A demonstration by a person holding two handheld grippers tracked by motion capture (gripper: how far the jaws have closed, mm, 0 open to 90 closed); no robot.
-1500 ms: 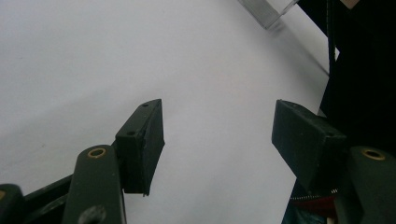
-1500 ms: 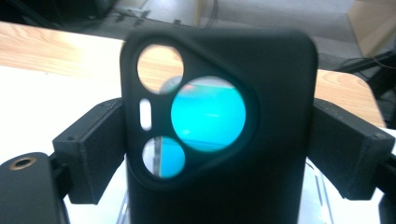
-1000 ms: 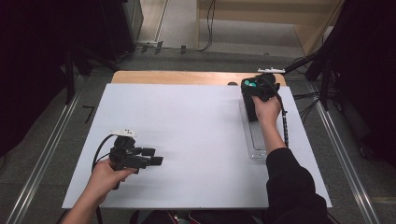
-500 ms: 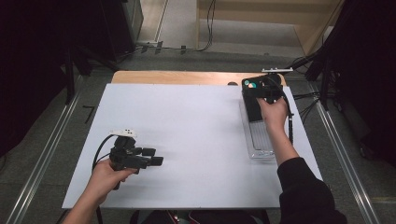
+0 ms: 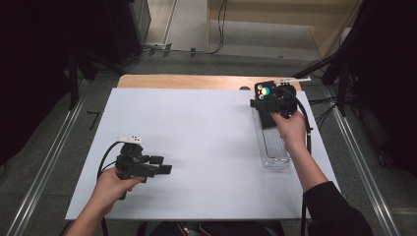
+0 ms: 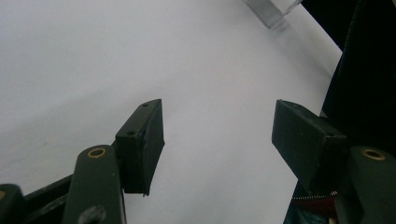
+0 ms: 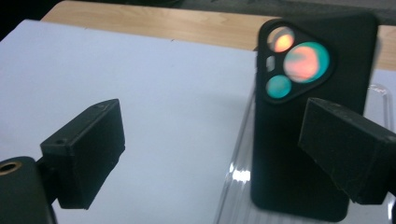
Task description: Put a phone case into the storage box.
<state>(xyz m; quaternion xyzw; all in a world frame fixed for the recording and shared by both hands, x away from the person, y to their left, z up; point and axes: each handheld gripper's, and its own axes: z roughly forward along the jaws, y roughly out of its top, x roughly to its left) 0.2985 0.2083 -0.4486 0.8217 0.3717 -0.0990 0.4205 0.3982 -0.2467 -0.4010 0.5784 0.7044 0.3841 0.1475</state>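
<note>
A large white board (image 5: 196, 147) covered most of the table in the high view, with a strip of the wooden tabletop (image 5: 187, 81) showing along its upper edge. At the right of that frame, a clear plastic tray (image 5: 273, 152) lay lengthwise on the board, running from upper right down toward the middle right.

A black phone (image 5: 268, 103) with a three-lens camera cluster sat at the upper end of the tray; in the right gripper view it filled the right-centre of the frame (image 7: 303, 116), its lenses glinting orange and teal near the top, its lower end resting on the tray (image 7: 238, 186).

The right gripper (image 5: 273, 101) hovered over that upper end of the tray in the person's right hand (image 5: 291, 130), the dark sleeve coming up from the lower right corner. Its jaws had just been closing a little, yet in its own view they stood spread: one pad at lower left well clear of the phone, the other at lower right in front of the phone's edge; whether that pad touched the phone I could not tell.

The left gripper (image 5: 164, 166) lay low in the lower left of the high view, held by the left hand (image 5: 115, 184), pointing right. Its jaws stood wide apart over bare board (image 6: 140, 56), with nothing between them; a corner of the tray (image 6: 273, 9) showed at the top of its view.
</note>
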